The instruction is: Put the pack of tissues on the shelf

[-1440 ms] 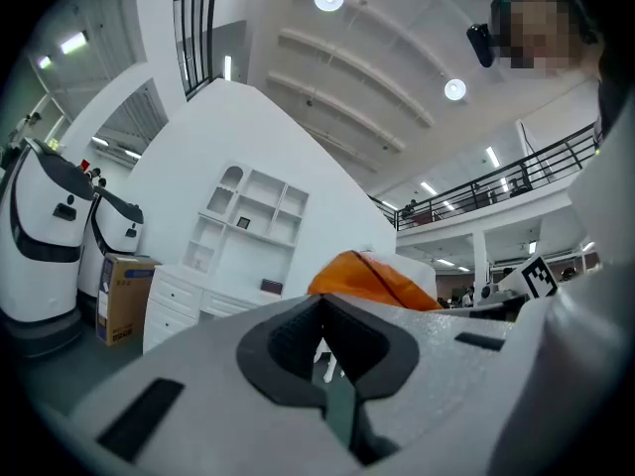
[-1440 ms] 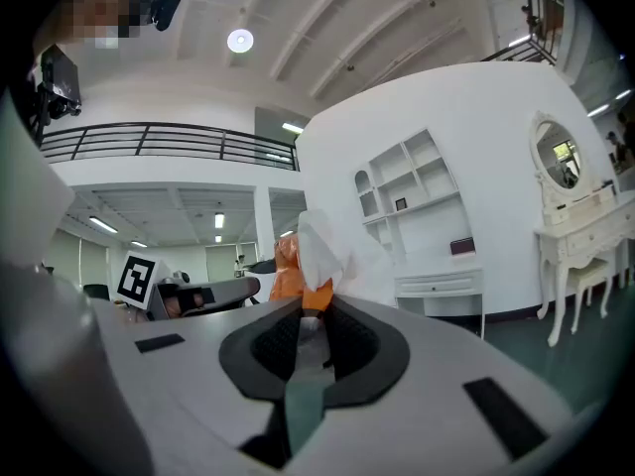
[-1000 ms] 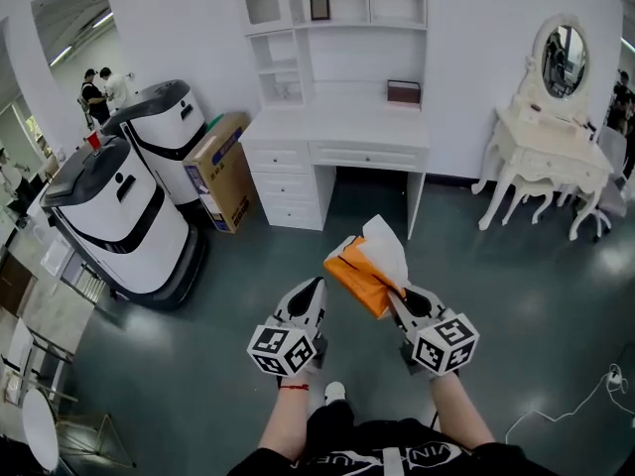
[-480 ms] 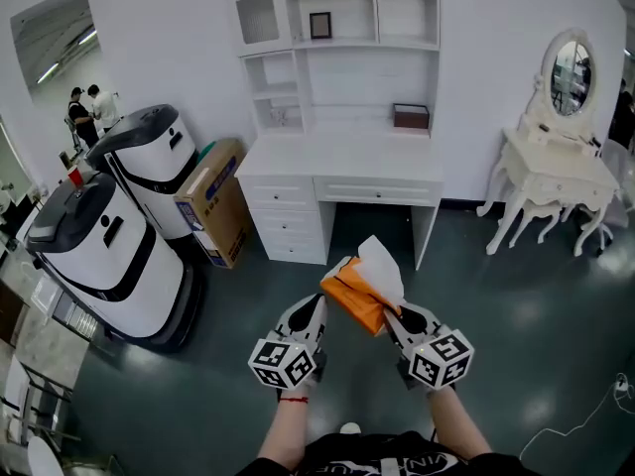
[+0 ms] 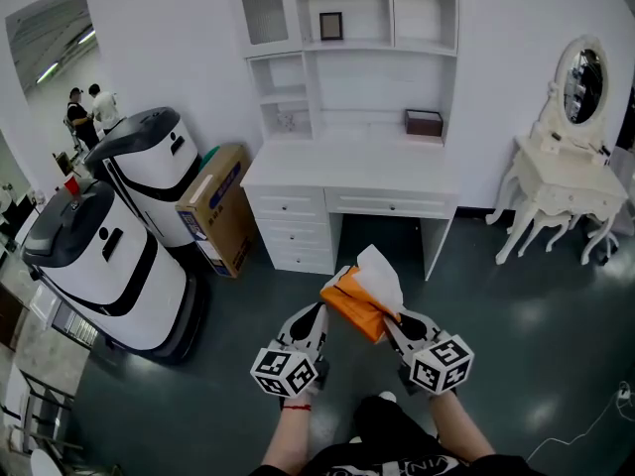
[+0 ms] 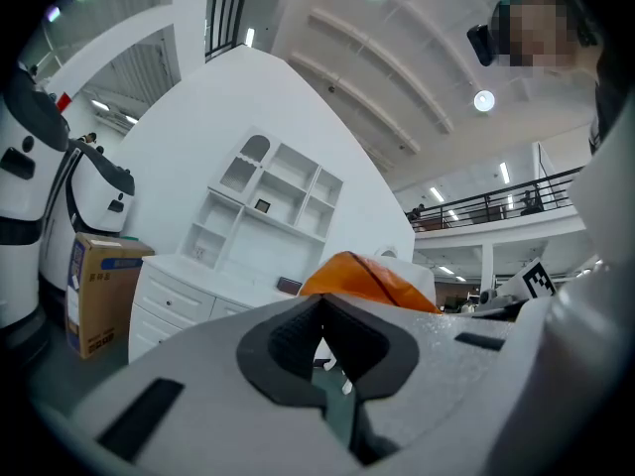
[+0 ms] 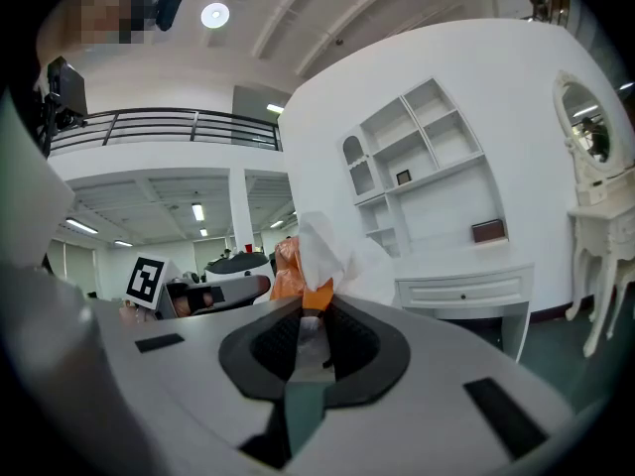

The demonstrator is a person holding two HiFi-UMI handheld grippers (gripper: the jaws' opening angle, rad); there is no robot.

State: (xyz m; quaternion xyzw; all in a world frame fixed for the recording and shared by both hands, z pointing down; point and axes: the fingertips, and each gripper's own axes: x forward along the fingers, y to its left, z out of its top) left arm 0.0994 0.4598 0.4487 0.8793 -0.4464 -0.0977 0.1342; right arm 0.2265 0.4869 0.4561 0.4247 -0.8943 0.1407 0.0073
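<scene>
**A:** What does the head view give that the gripper views do not?

**B:** Both tools at once. The left gripper (image 5: 314,315) and right gripper (image 5: 390,317) are side by side over the dark floor (image 5: 516,325), on the near side of the white desk (image 5: 347,172). The right gripper view shows the pinch itself, and the left gripper view shows that tool's own jaws.

**A:** Where is the pack of tissues (image 5: 352,303)?

**B:** In the air between the two tools, well short of the shelf (image 5: 347,28). Its near end is clamped between the right gripper's pads (image 7: 362,350). The orange body and a loose white tissue stick out on the far side of the tips, leaning left.

**A:** And the left one?

**B:** Its jaws are closed together with nothing between them. The pack shows just right of its tips; I cannot tell whether it touches them.

**A:** Counts?

**B:** One pack and two grippers. There is one desk with the shelf unit above it, one picture frame (image 5: 330,25) on the shelf and one small dark box (image 5: 424,122) on the desk. On the left are two white-and-black machines (image 5: 109,266) and one cardboard box (image 5: 216,206). On the right is one dressing table (image 5: 566,191).
</scene>
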